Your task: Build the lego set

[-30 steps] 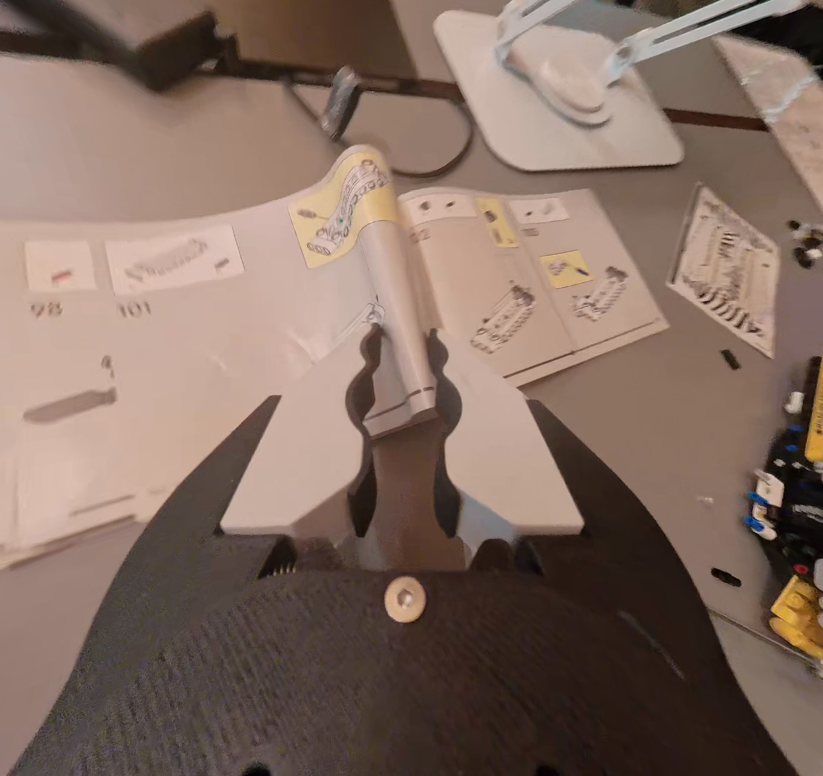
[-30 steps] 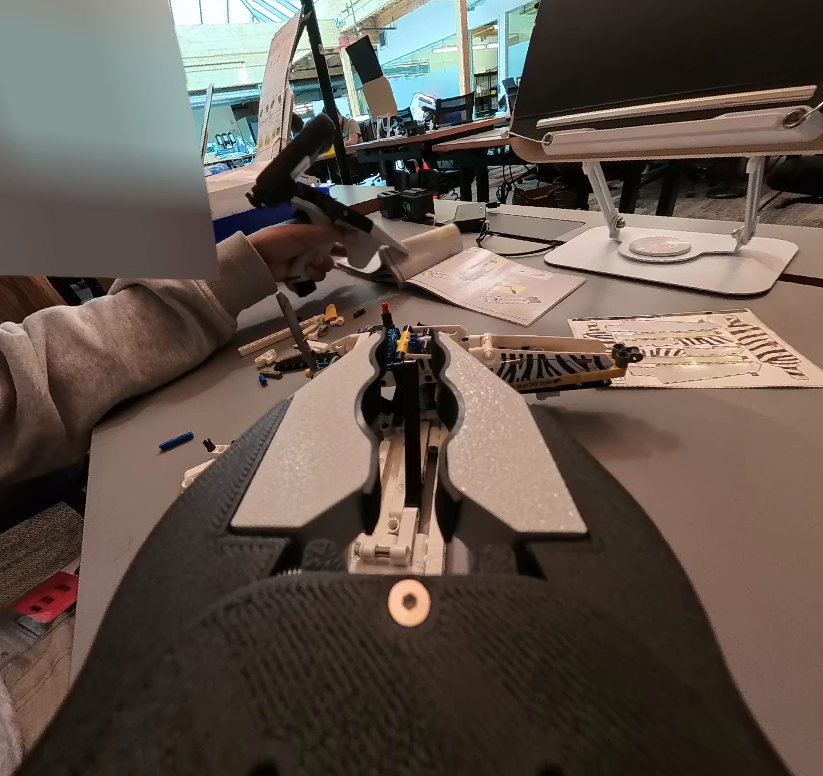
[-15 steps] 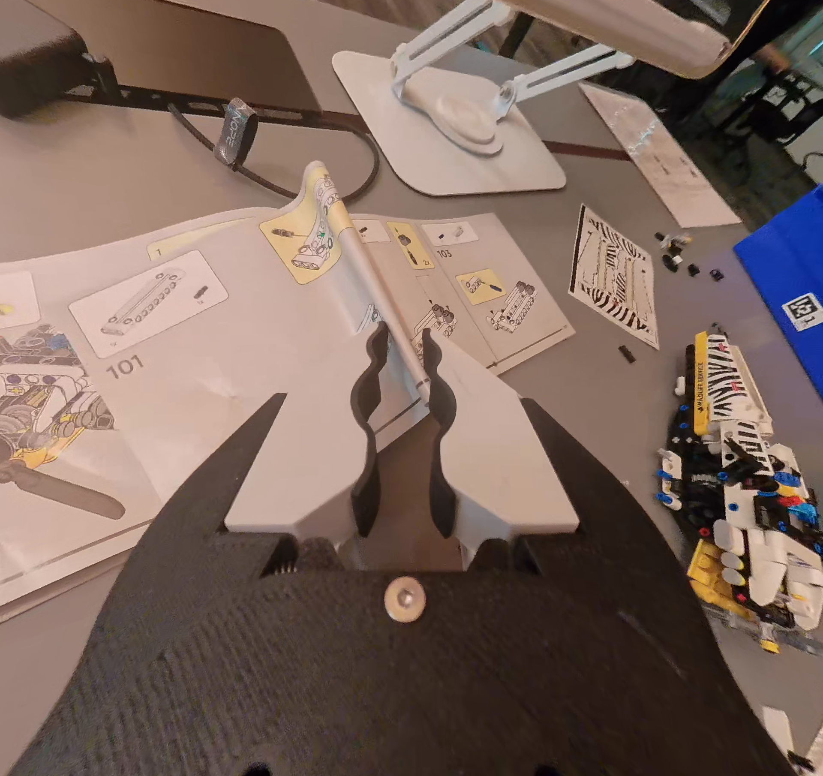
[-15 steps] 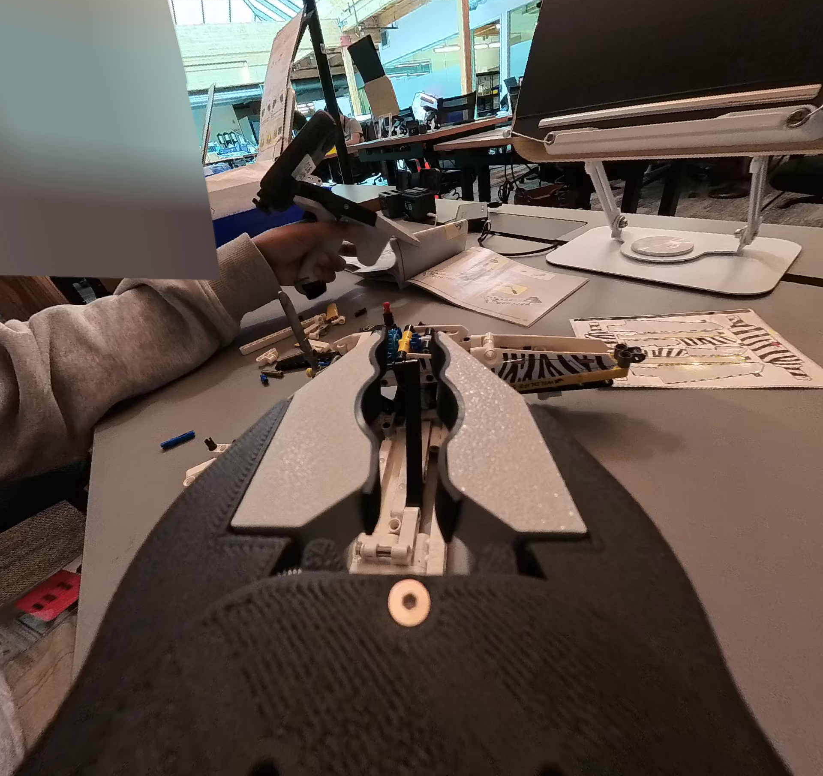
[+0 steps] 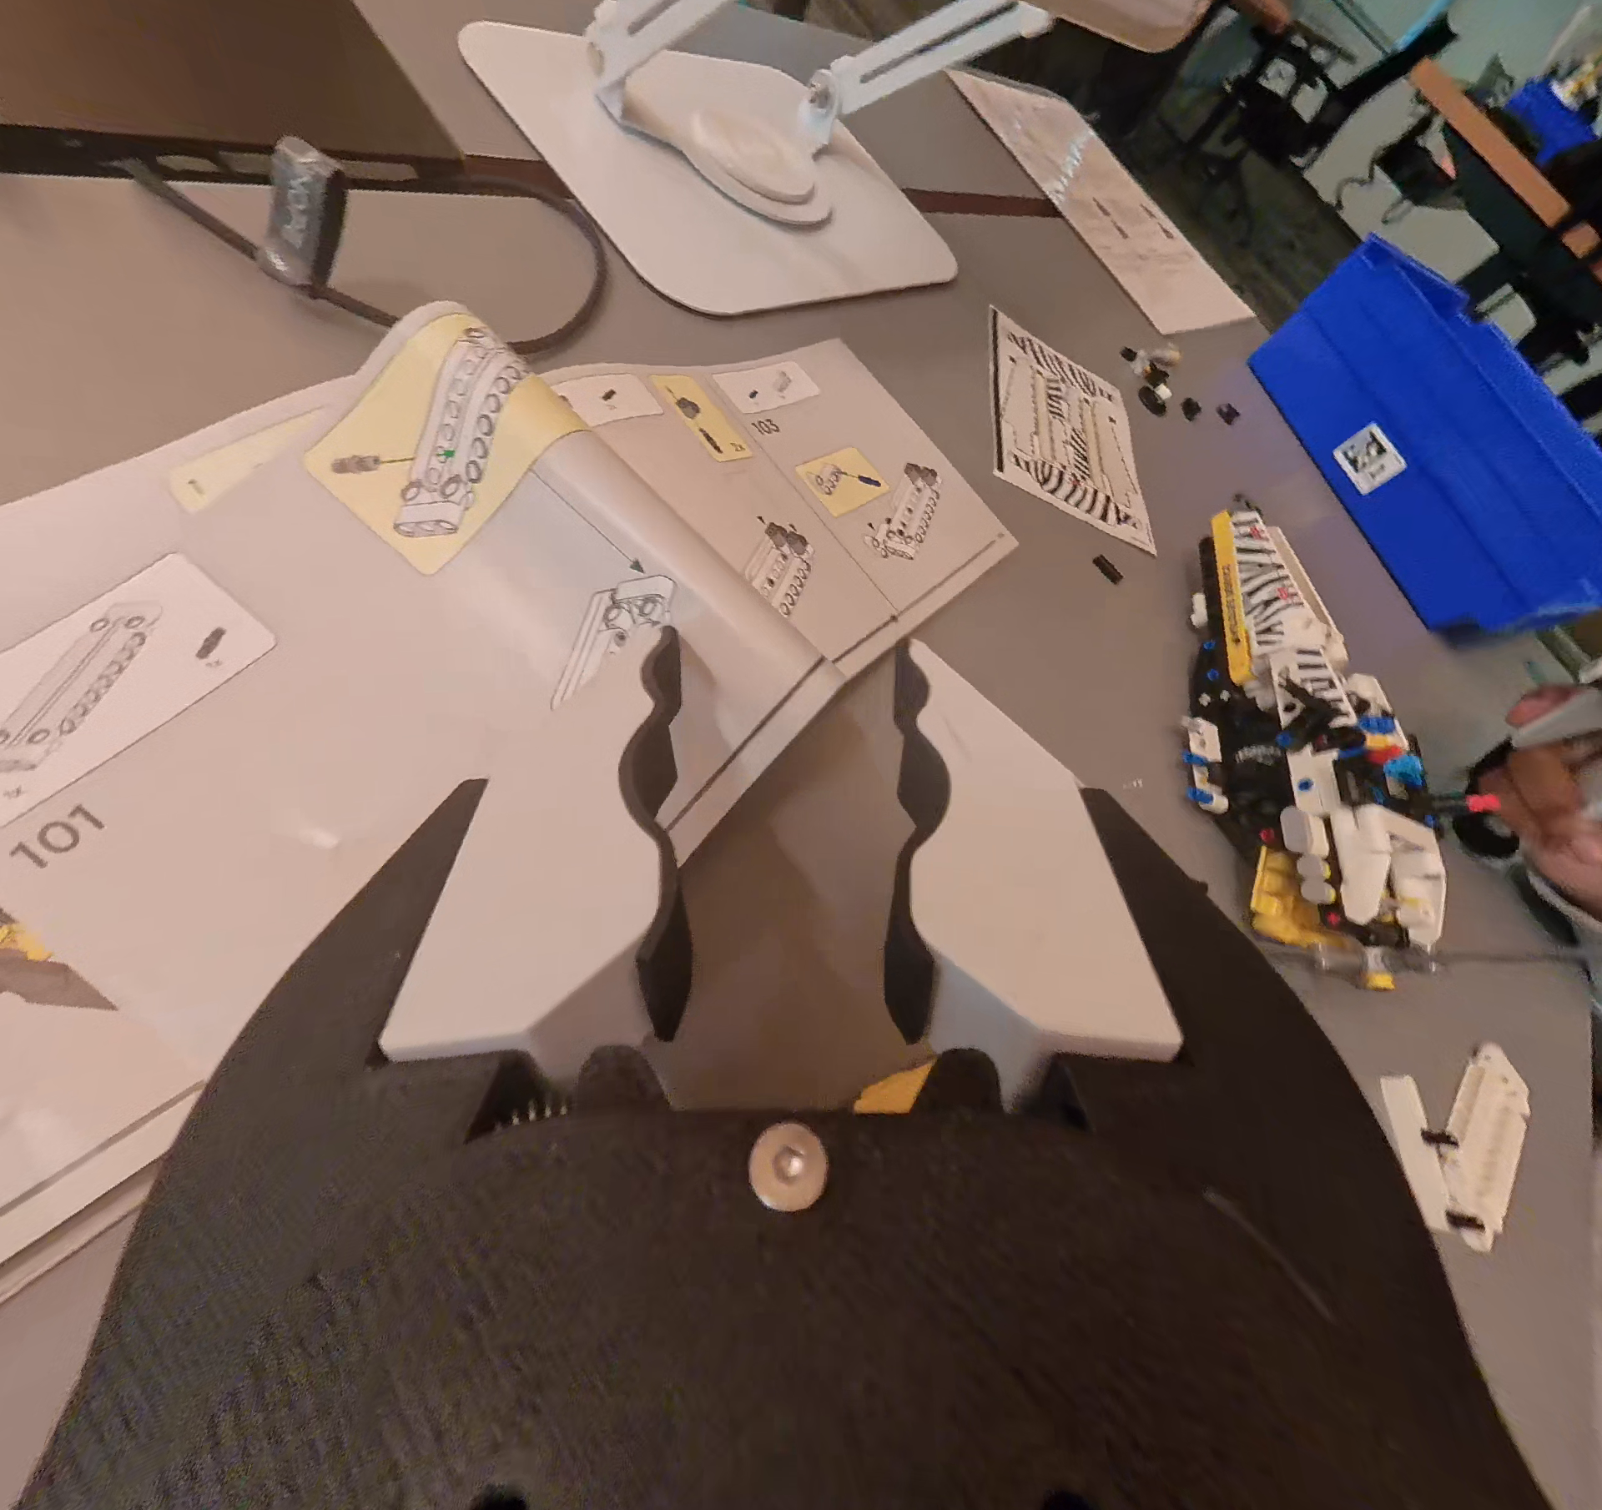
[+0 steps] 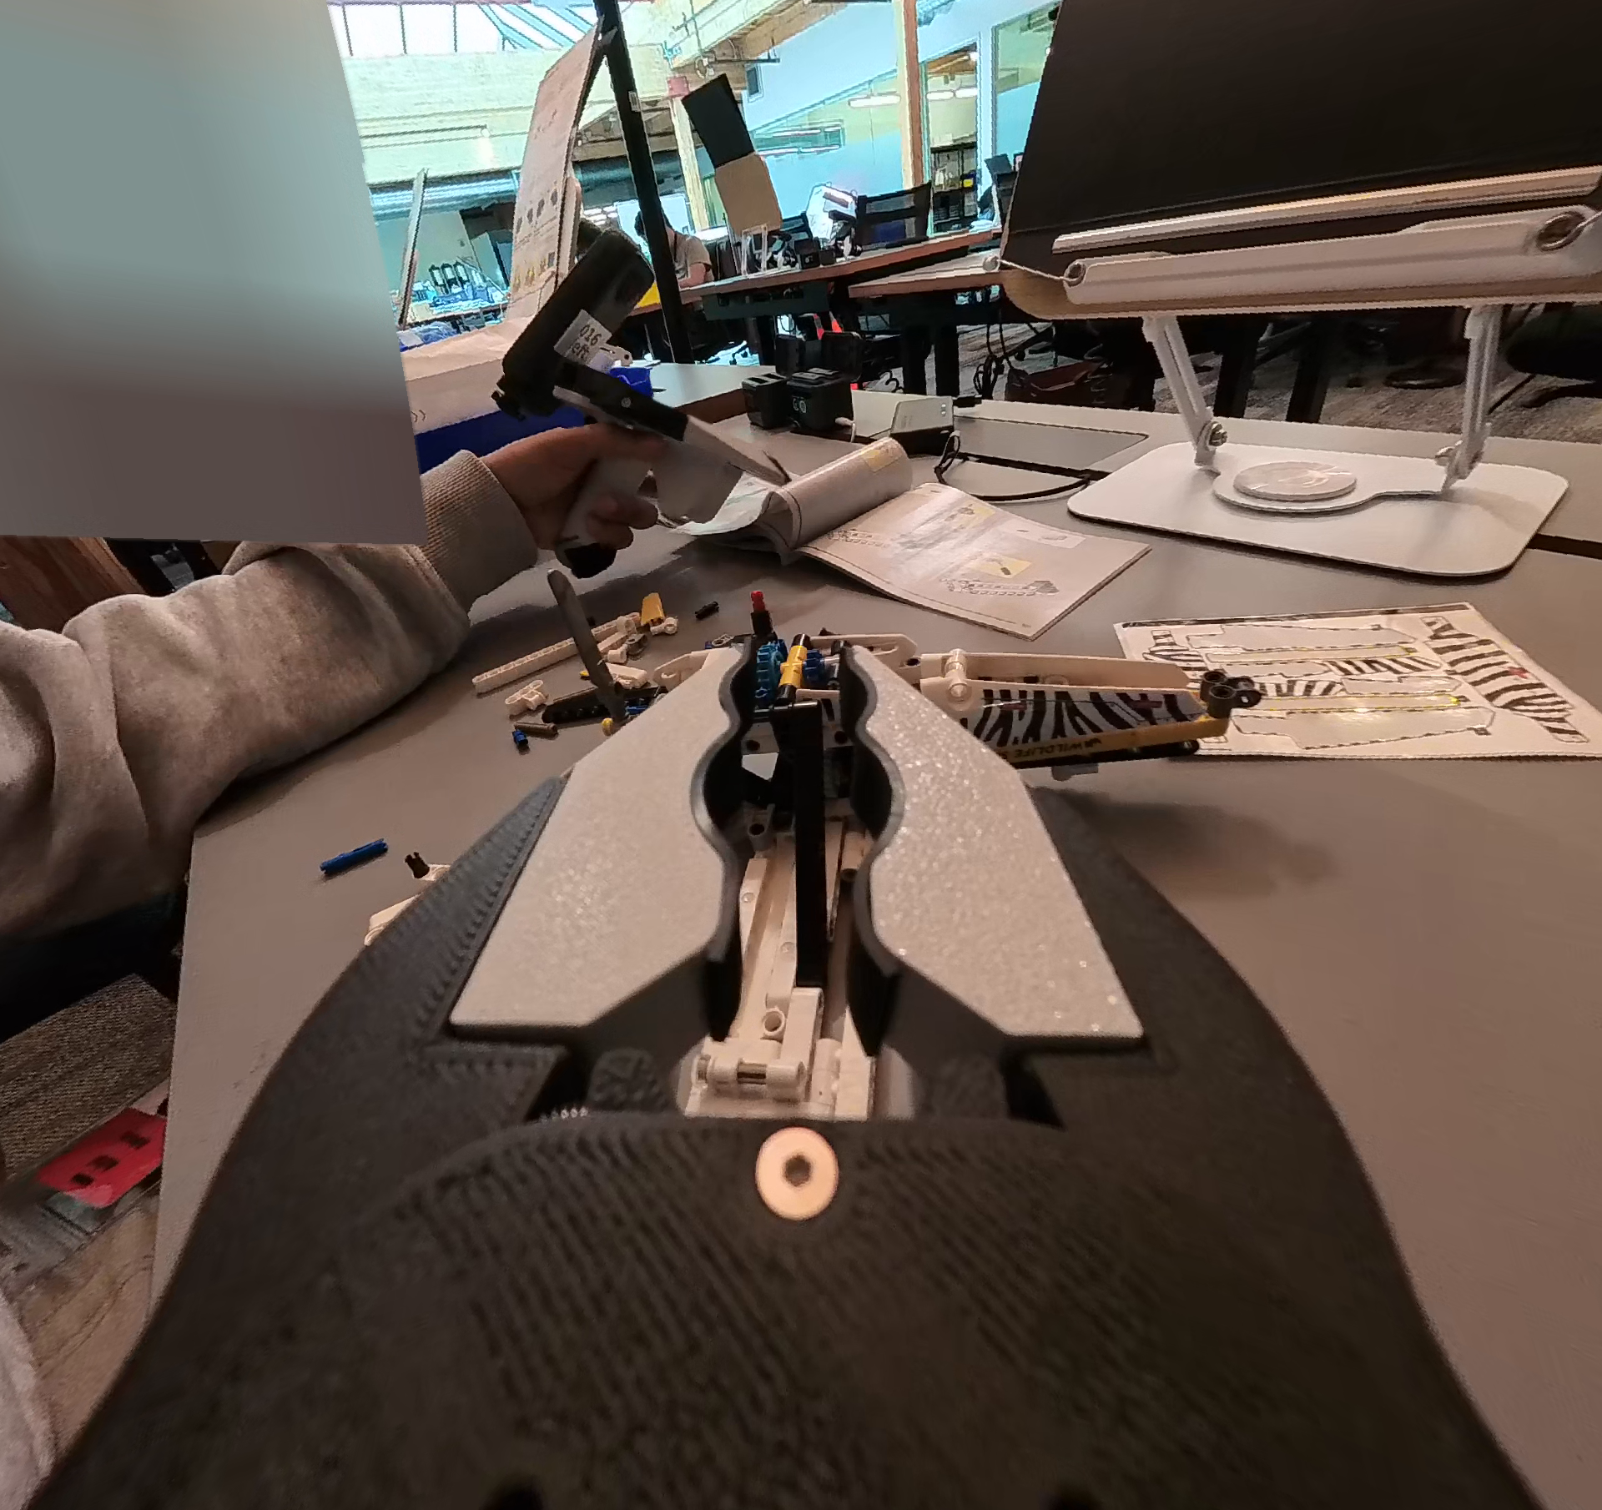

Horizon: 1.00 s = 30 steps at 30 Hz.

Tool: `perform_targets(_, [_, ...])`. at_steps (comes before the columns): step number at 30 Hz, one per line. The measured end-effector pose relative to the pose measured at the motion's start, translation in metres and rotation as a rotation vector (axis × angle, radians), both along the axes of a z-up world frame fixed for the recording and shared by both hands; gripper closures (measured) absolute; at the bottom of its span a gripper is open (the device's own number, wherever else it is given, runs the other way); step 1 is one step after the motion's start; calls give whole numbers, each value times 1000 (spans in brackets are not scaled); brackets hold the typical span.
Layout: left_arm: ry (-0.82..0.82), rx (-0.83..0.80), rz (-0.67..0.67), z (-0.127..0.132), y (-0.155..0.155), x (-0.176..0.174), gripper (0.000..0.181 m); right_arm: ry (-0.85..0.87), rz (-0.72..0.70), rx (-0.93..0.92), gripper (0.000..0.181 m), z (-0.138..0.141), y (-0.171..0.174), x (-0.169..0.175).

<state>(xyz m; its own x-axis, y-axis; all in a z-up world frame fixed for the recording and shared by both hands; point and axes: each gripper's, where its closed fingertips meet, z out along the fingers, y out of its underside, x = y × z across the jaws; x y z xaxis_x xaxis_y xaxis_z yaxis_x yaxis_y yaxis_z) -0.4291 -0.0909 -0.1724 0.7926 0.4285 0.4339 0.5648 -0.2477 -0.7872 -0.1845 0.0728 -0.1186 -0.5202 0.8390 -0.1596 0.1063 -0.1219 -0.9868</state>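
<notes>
My left gripper (image 5: 784,662) is open and empty, just above the near edge of the open instruction booklet (image 5: 485,602), which lies on the grey table. The partly built lego model (image 5: 1300,758), white, black and yellow with zebra stripes, lies to its right. My right gripper (image 6: 799,662) is shut on the lego model (image 6: 1066,697) and holds its white and black body between the fingers, with the zebra-striped boom pointing right. In the right wrist view the left gripper (image 6: 754,472) hovers over the booklet (image 6: 954,550), held by a hand in a grey sleeve.
A zebra sticker sheet (image 5: 1071,437) lies beyond the model. A white laptop stand (image 5: 711,194) stands at the back. A blue bin (image 5: 1430,446) is at the far right. Loose parts (image 6: 589,671) and a blue pin (image 6: 351,856) lie left of the model. White beams (image 5: 1465,1139) lie near the front. My right fingertips sit around 30 centimetres from my left ones.
My left gripper has opened and let go of the booklet page, which now lies down on the right side. The left view has swung right. The right gripper has not moved.
</notes>
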Motion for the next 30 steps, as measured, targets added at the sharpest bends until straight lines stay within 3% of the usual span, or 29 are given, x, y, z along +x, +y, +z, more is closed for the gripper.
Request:
perform_targets(5, [125, -78, -19, -2, 0, 1, 124, 1, 2, -2, 165, 0, 0, 0])
perform_targets(12, [355, -307, 19, -17, -8, -10, 134, 0, 2, -3, 165, 0, 0, 0])
perform_targets(23, [478, -385, 30, -17, -11, -16, 140, 0, 2, -6, 165, 0, -1, -1])
perform_targets(30, [699, -471, 199, -6, -8, -38, 147, -1, 3, -8, 165, 0, -1, -1])
